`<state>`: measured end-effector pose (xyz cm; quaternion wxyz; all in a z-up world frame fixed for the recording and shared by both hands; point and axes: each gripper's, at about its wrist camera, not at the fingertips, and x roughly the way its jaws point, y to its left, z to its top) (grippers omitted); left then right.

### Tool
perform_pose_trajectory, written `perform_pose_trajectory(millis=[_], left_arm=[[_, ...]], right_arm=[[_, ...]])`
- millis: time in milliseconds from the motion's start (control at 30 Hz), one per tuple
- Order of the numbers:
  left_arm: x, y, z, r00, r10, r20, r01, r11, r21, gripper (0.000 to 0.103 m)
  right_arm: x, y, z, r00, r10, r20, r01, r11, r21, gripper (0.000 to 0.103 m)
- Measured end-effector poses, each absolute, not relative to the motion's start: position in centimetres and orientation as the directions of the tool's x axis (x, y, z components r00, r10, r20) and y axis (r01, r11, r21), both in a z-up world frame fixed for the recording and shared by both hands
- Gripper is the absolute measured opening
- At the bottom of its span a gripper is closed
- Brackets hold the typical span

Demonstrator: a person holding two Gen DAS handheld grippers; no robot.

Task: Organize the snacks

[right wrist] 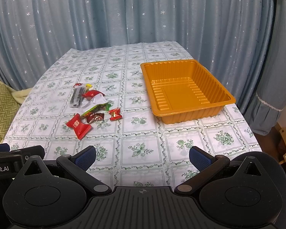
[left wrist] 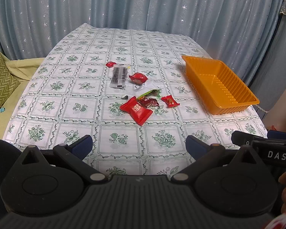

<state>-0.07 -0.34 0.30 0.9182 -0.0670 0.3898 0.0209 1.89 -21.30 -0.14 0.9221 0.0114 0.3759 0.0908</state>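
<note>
At the near edge of the tabletop [right wrist: 143,152] both grippers hang side by side above the flowered cloth, each with its jaws spread wide and nothing between them: the left gripper [left wrist: 139,145] and the right gripper [right wrist: 142,155]. The right one's black body shows at the right margin of the left wrist view.

The snacks lie in a loose cluster in the middle of the cloth. Nearest is a large red packet [left wrist: 137,110]; touching it behind sits a dark red-brown packet [left wrist: 149,102], with a green wrapper [left wrist: 148,93] partly over that. A small red candy [left wrist: 169,101] lies just beside them toward the tray. Farther back are a clear pack of dark strips [left wrist: 118,75], a red twisted candy [left wrist: 138,77] on a white wrapper, and a small red sweet [left wrist: 110,64] at the far end.

The orange tray [right wrist: 215,84] stands well apart from the cluster, on the right side of the tabletop — ribbed walls, nothing in it. Bare cloth lies between the grippers and the snacks, and between snacks and tray.

A blue starred curtain [right wrist: 143,15] hangs behind, and a green zigzag cushion [left wrist: 0,80] sits off the left edge.
</note>
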Motion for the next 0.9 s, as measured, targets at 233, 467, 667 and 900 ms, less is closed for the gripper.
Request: perform_pose_trajectory(millis=[233,467,667,900], left_arm=[[-0.05,-0.37,0.31,0.694,-0.014,-0.719,-0.090,0.990,-0.107,0.103],[-0.07,-0.40,0.34,0.694,-0.015,-0.720,-0.091,0.990,-0.108,0.103],[-0.14,-0.50,0.39,0.695,-0.015,-0.719,-0.090,0.990,-0.108,0.103],[-0.13,-0.52,0.42,0.695,-0.017,-0.719,-0.090,0.990,-0.110,0.103]], right_arm=[[1.87,-21.32,-0.16,0.702,0.176,-0.690,-0.157,0.983,0.091,0.103],[1.84,-21.32,-0.18,0.702,0.176,-0.690,-0.158,0.983,0.089,0.103],[1.82,-21.36,-0.23,0.702,0.176,-0.690,-0.157,0.983,0.091,0.103],[1.83,-21.37,-0.27,0.702,0.176,-0.690,-0.155,0.983,0.093,0.103]])
